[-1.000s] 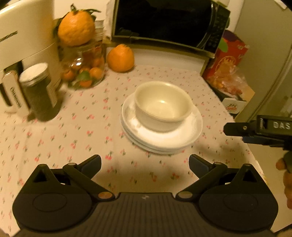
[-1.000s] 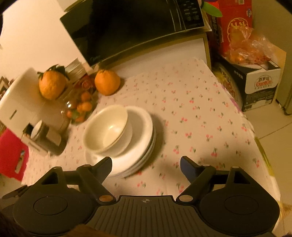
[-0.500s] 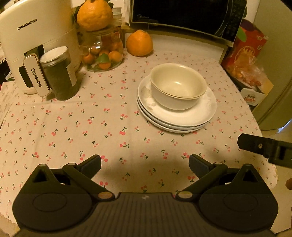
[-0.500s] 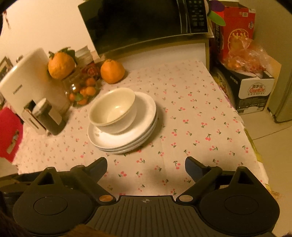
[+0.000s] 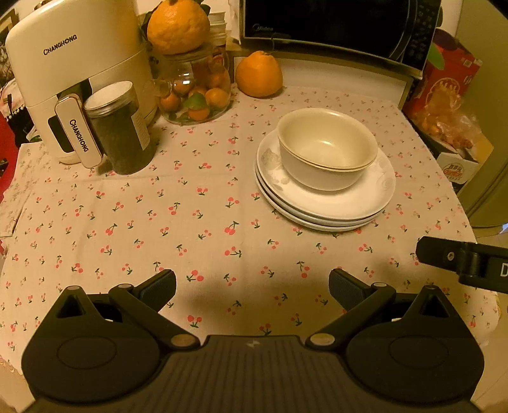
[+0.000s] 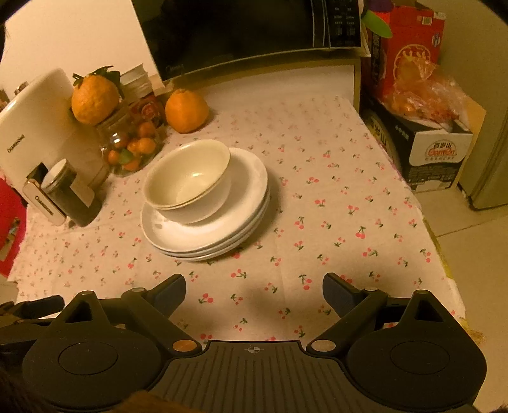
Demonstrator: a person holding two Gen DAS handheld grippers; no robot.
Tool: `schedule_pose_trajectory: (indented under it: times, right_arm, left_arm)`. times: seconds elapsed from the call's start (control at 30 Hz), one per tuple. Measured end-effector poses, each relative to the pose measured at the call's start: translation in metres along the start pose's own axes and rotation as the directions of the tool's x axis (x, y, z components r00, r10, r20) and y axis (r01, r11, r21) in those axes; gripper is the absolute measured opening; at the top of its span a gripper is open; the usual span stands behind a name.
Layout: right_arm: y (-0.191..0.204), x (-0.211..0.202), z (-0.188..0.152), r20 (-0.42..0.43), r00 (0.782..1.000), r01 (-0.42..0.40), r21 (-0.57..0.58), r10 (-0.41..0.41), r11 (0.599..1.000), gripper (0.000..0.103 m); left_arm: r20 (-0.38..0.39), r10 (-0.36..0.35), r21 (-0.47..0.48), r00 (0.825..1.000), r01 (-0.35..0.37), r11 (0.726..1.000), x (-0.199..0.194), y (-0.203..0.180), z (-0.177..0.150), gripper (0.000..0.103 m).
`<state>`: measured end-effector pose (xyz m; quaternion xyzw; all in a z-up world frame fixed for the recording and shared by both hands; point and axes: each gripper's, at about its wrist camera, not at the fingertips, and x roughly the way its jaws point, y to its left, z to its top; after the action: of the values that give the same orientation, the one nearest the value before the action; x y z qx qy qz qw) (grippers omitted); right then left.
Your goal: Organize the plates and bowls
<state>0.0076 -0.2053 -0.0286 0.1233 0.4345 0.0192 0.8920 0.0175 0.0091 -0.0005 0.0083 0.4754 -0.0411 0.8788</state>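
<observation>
The nested bowls [image 5: 327,149] sit on the stacked plates [image 5: 327,203], right of frame centre on the table [image 5: 127,222]. Left claw [image 5: 252,284] and right claw [image 6: 254,290] are both apart and empty; stacking looks done.

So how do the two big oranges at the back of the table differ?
One orange perches on top of the glass jar and has leaves at its stem; the other orange sits on the tablecloth beside the jar, leafless and lower. Both are large, bumpy-skinned and topped by a knob.
</observation>
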Motion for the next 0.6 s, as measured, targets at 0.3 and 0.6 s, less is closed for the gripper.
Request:
schedule_pose_trajectory:
  times: [0.3,0.6]
  right_arm:
    - [-0.0014,0.0004,-0.0016,-0.008,1.000,0.004,0.008,-0.004,1.000,0.095]
    - [-0.0015,0.0015,-0.0018,-0.012,1.000,0.006,0.007,-0.005,1.000,0.095]
  left_arm:
    - [-0.002,-0.003,0.011,1.000,0.003,1.000,-0.0017,-0.0035,-0.0018,0.103]
    - [-0.004,-0.002,0.015,1.000,0.002,1.000,-0.0014,-0.0039,-0.0016,0.103]
